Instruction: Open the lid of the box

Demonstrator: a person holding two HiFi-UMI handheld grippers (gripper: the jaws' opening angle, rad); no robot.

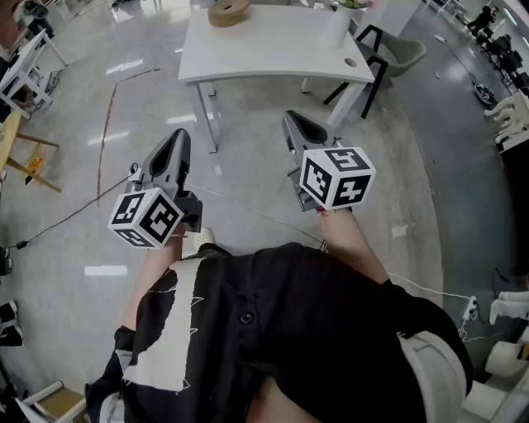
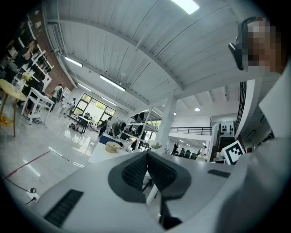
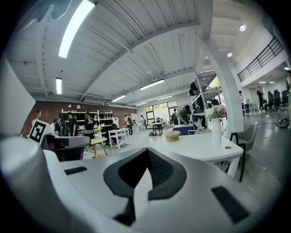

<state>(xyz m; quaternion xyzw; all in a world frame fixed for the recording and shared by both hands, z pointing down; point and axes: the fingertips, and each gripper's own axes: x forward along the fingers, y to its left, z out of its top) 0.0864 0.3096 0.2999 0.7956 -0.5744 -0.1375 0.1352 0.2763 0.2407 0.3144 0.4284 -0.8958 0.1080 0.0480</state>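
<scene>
A round tan box (image 1: pixel 229 11) with its lid on sits at the far edge of a white table (image 1: pixel 273 49). It also shows small in the left gripper view, box (image 2: pixel 112 146), and in the right gripper view, box (image 3: pixel 172 135). Both grippers are held in the air over the floor, well short of the table and pointing toward it. My left gripper (image 1: pixel 178 136) is shut with nothing between its pads (image 2: pixel 136 170). My right gripper (image 1: pixel 293 118) is shut and empty too, its pads (image 3: pixel 159 166) meeting at the tip.
A white vase (image 1: pixel 337 29) with flowers stands at the table's right end, and a grey chair (image 1: pixel 401 54) is beside it. Cables (image 1: pixel 248 206) and a red line (image 1: pixel 106 132) run across the glossy floor. A yellow stool (image 1: pixel 16 153) is at left. People stand far off.
</scene>
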